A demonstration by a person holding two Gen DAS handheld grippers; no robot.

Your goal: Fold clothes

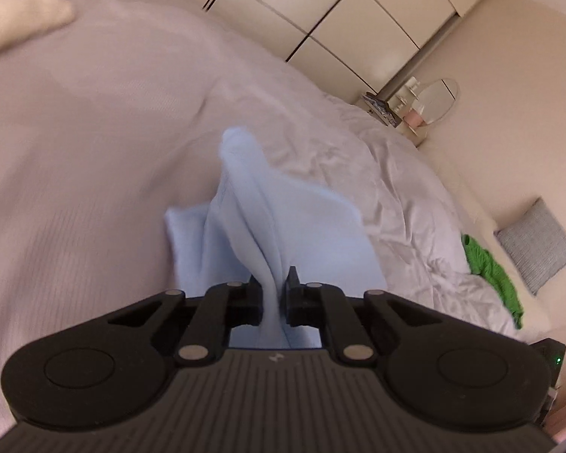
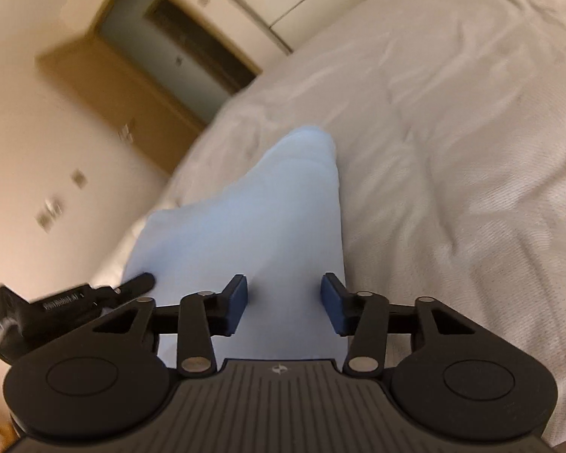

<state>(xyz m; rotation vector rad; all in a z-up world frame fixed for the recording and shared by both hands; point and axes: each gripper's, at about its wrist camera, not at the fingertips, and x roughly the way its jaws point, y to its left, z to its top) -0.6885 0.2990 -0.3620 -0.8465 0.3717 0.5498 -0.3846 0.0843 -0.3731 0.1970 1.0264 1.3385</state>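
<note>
A light blue garment [image 1: 268, 219] hangs bunched above a bed with a white duvet [image 1: 94, 151]. My left gripper [image 1: 271, 294] is shut on a fold of the blue garment and holds it up. In the right wrist view the same blue garment [image 2: 253, 204] stretches away from my right gripper [image 2: 283, 302], whose blue pads [image 2: 237, 298] stand apart over the cloth. The right gripper is open. The left gripper [image 2: 68, 302] shows at the lower left of the right wrist view, at the cloth's edge.
A green garment [image 1: 494, 271] and a grey cushion [image 1: 536, 245] lie at the bed's right side. White wardrobes [image 1: 339, 11] and a small round mirror [image 1: 437, 98] stand behind. A doorway [image 2: 181, 45] is beyond the bed [image 2: 452, 132].
</note>
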